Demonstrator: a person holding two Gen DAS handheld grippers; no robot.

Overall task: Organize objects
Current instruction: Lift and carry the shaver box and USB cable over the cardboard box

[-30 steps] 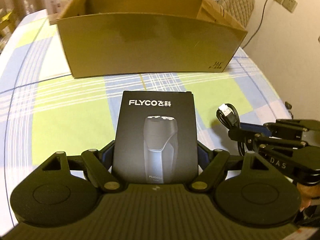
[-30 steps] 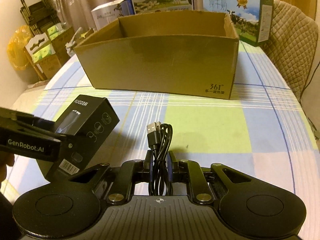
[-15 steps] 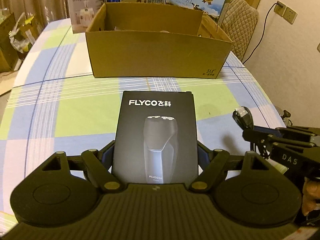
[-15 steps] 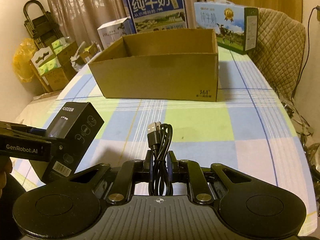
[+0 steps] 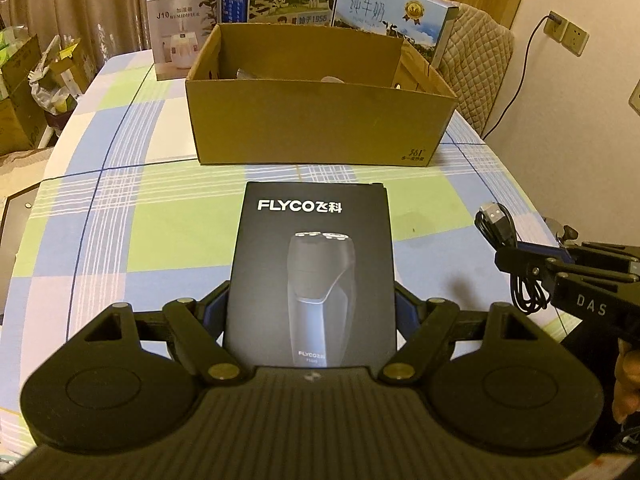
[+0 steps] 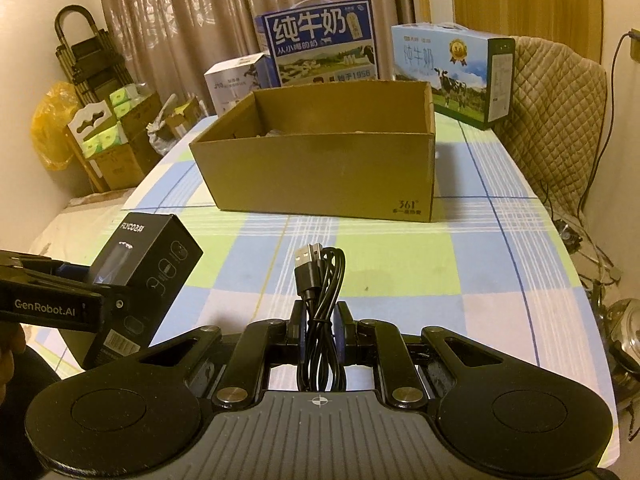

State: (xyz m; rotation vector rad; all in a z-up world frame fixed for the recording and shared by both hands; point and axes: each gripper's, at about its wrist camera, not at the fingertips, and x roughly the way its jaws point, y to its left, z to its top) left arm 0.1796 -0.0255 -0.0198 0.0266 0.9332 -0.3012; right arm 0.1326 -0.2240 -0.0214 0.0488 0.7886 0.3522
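My left gripper (image 5: pixel 312 308) is shut on a black FLYCO shaver box (image 5: pixel 312 276) and holds it above the checked tablecloth. The box also shows at the left of the right wrist view (image 6: pixel 144 276). My right gripper (image 6: pixel 320 328) is shut on a coiled black USB cable (image 6: pixel 320 280), which also shows at the right of the left wrist view (image 5: pixel 504 236). An open cardboard box (image 5: pixel 316 128) stands ahead on the table, also in the right wrist view (image 6: pixel 328 176), with a few items inside.
Milk cartons (image 6: pixel 324 44) and a white humidifier box (image 5: pixel 182 36) stand behind the cardboard box. A quilted chair (image 6: pixel 556 120) is at the right. Cardboard boxes and bags (image 6: pixel 108 136) sit on the floor at the left.
Both grippers have pulled back and risen with their loads. The cardboard box now looks farther away, and its inside shows.
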